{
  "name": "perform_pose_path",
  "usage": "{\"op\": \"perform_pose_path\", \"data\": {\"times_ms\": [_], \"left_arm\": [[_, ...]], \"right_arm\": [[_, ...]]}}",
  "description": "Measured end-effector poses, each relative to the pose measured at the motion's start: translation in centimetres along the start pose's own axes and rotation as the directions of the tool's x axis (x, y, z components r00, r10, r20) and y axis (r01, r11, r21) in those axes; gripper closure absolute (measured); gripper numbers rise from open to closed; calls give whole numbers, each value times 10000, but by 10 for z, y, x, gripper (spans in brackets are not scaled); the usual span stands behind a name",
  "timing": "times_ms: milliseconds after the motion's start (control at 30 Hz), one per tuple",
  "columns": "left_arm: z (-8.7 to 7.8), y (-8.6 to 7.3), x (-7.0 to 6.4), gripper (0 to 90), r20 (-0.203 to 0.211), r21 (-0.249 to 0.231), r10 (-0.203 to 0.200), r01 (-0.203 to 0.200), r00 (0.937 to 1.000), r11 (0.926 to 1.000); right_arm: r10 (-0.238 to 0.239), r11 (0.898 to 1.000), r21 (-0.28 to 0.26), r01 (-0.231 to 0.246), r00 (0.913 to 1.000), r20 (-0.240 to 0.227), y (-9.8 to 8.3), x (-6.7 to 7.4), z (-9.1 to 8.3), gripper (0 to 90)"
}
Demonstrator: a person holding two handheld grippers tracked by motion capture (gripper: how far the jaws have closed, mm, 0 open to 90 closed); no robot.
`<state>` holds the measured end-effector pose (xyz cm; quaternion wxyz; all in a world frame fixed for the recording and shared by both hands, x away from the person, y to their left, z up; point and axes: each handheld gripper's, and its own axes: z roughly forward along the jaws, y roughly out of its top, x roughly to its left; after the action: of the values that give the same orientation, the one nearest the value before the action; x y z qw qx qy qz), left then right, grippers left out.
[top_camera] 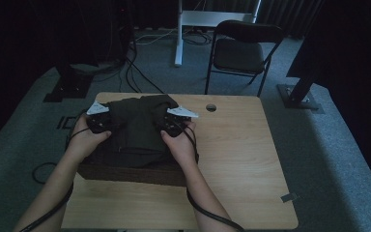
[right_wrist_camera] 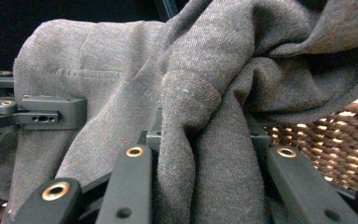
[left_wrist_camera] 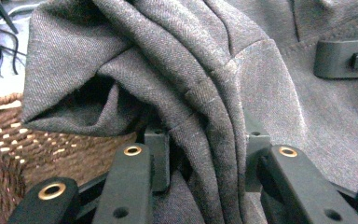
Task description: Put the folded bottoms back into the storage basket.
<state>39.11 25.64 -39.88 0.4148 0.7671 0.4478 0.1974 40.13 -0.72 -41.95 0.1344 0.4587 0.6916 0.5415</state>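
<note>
Garment (top_camera: 137, 128), dark grey, hangs bunched over wicker basket (top_camera: 130, 173) at surface (top_camera: 241, 159) 9 o'clock side. We grip it w/ both tools: left tool (left_wrist_camera: 205, 158) clamps folds at 10 o'clock, right tool (right_wrist_camera: 205, 158) clamps folds at 2 o'clock.

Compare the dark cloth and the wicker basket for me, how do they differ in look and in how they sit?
The grey cloth is soft, finely woven and bunched into folds; the wicker basket is stiff, coarsely woven and brown. The cloth is pinched by the left gripper and the right gripper; the basket stands on the table, with no jaws on it. The cloth lies over the basket. Both are woven and dark.
</note>
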Motion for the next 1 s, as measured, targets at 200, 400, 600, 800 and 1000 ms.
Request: {"op": "perform_pose_path", "data": {"times_ms": [200, 400, 600, 800, 1000], "left_arm": [[11, -15, 6, 654, 82, 243, -224, 222, 9997, 9995], [24, -25, 8, 653, -62, 585, -192, 196, 9998, 9981], [36, -35, 10, 653, -202, 892, -298, 315, 9994, 9955], [47, -41, 10, 653, -290, 1173, -294, 326, 9991, 9926], [54, -46, 12, 653, -278, 1120, -401, 430, 9988, 9928]], "right_arm": [[-153, 9994, 327, 151, 9999, 59, -12, 1, 7, 654], [-346, 9965, 773, 326, 9991, 241, -23, 1, 15, 653], [-132, 9936, 1128, 98, 9995, 299, -35, -3, 25, 653], [-85, 9874, 1585, 17, 9991, 426, -43, -10, 36, 652], [-117, 9847, 1740, 18, 9984, 562, -48, -13, 41, 650]]}}
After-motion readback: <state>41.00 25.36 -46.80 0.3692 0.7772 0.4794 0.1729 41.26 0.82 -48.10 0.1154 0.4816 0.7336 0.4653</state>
